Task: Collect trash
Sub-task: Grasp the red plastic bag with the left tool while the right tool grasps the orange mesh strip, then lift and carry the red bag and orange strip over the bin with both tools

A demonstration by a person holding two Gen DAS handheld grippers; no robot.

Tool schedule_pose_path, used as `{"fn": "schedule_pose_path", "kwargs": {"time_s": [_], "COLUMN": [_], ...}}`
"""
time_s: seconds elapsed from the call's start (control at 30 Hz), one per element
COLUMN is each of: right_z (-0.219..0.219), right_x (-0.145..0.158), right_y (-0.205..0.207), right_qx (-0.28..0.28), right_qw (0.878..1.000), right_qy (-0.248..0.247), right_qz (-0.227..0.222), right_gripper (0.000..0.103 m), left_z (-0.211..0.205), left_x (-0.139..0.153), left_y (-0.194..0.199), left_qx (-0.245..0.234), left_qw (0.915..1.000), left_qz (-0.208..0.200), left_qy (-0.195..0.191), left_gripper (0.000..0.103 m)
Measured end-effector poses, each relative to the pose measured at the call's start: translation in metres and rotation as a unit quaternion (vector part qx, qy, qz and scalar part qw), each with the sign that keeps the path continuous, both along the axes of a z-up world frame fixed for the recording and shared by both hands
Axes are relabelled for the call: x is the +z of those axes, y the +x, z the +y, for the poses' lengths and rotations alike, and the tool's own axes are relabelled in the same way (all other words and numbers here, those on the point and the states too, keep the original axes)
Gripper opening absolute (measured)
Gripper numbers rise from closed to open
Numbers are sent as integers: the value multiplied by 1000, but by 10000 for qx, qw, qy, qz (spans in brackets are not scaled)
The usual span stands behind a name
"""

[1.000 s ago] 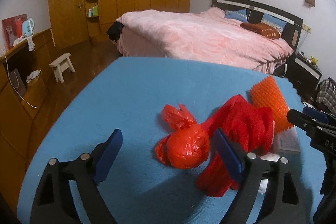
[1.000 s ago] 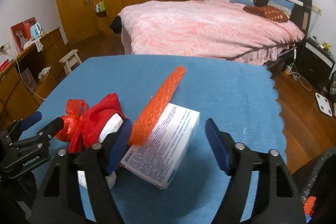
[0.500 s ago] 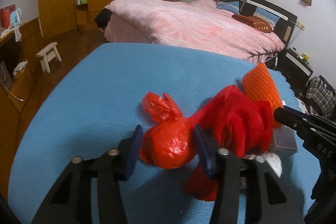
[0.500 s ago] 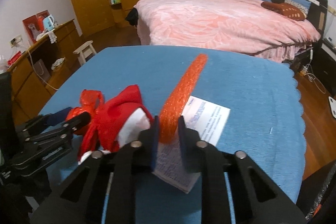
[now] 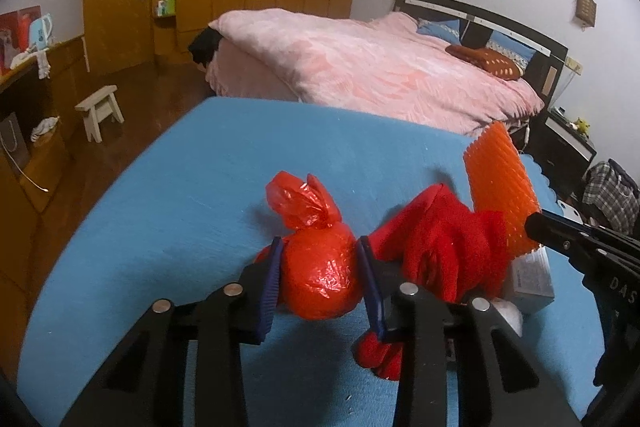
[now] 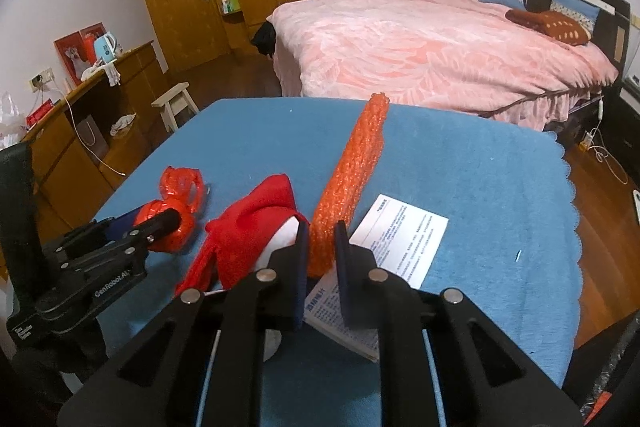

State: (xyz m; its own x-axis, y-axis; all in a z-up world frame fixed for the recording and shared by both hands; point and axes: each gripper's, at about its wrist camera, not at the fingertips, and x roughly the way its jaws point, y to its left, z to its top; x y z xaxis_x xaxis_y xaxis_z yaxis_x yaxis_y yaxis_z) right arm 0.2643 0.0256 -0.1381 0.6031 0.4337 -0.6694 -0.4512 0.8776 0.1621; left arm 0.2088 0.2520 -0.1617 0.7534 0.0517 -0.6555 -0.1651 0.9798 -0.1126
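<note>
A knotted red plastic bag (image 5: 320, 275) lies on the blue-covered table (image 5: 192, 211). My left gripper (image 5: 319, 245) has its pads on both sides of the bag's round body, and the jaws are closing on it. Beside it are a red cloth (image 5: 440, 247) and a white printed box (image 6: 400, 239). An orange foam net sleeve (image 6: 360, 163) stands on edge over the box. My right gripper (image 6: 322, 231) is shut on the sleeve's near end. In the right wrist view the left gripper (image 6: 160, 219) shows at the left, on the red bag (image 6: 176, 187).
Behind the table stands a pink-covered bed (image 5: 380, 67). A white stool (image 5: 100, 107) and wooden cabinets (image 6: 100, 131) are at the left. Wooden floor (image 6: 600, 195) lies past the table's scalloped right edge, and something dark (image 6: 616, 367) sits at the lower right.
Both grippers went from open to closed: the left one on the red bag, the right one on the orange foam sleeve. The sleeve now stands more upright off the box.
</note>
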Motion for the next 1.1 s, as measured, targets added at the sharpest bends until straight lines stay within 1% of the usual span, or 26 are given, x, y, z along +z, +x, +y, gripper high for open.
{"fn": "schedule_pose_path", "kwargs": {"time_s": [0.13, 0.27, 0.57, 0.77, 1.1], "right_z": [-4, -7, -26, -41, -75], "right_x": [9, 19, 36, 44, 55], "right_y": [-3, -10, -30, -43, -68], "right_qx": [-1, 16, -28, -56, -264], "right_qw": [9999, 9998, 9993, 9991, 9984], "right_qy": [77, 160, 274, 323, 375], "right_qz": [-65, -140, -234, -271, -335], "right_gripper": [12, 12, 12, 12, 12], "left_z": [-3, -12, -34, -58, -93], "left_x": [12, 27, 46, 54, 67], "left_y": [-8, -16, -30, -37, -47], "left_qx": [63, -2, -167, -392, -684], "left_qw": [9999, 9996, 9993, 9985, 9964], "left_qz": [-106, -216, -310, -365, -499], "left_qy": [88, 198, 126, 115, 62], "left_gripper": [36, 36, 36, 36, 36]}}
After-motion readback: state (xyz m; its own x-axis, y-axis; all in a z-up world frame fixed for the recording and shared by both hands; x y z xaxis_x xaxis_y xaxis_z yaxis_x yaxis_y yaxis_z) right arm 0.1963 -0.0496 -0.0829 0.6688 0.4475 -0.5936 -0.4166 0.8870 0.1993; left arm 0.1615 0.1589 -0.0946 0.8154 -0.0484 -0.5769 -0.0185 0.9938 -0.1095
